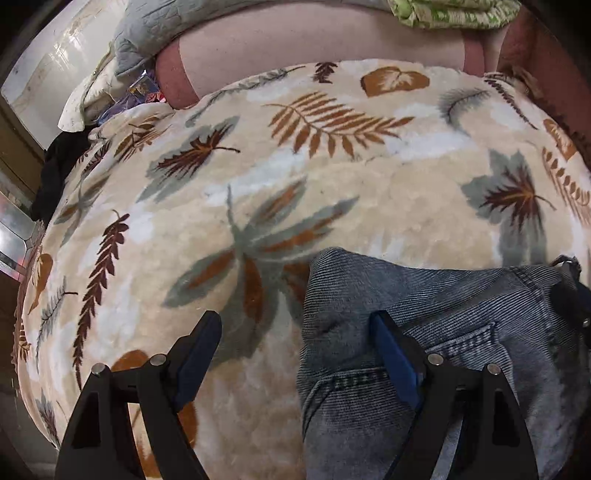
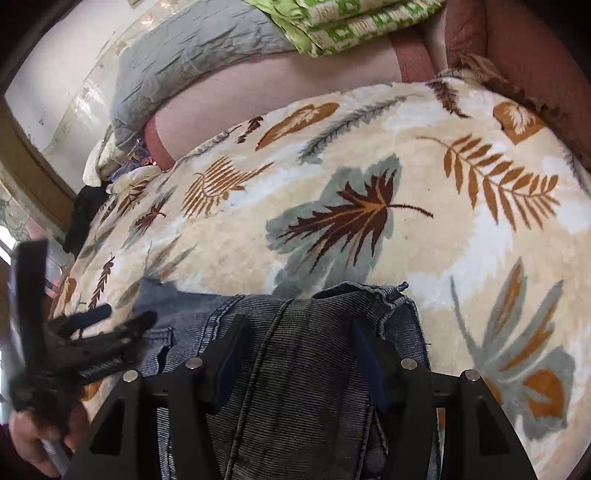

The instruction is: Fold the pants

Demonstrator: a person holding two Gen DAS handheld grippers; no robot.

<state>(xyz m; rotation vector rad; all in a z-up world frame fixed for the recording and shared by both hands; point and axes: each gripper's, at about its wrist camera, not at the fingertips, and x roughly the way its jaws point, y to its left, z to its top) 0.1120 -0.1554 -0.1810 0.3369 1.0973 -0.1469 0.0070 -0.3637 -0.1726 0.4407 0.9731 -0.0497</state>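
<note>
Folded blue denim pants [image 1: 424,332] lie on a leaf-patterned fleece blanket [image 1: 295,184], at the lower right of the left wrist view and bottom centre of the right wrist view [image 2: 295,350]. My left gripper [image 1: 295,321] is open; its right finger [image 1: 395,350] rests over the pants' left edge, its left finger over bare blanket. My right gripper [image 2: 299,328] is open, jaws straddling the pants' seam just above the denim. The left gripper [image 2: 103,325] shows blurred at the left of the right wrist view, a hand holding it.
The blanket [image 2: 369,184] covers a bed. A grey quilted pillow [image 2: 192,55] and green patterned bedding [image 2: 351,26] lie at the far end on a pink sheet [image 1: 314,40]. A black cloth [image 1: 55,173] hangs at the bed's left edge, by a wall.
</note>
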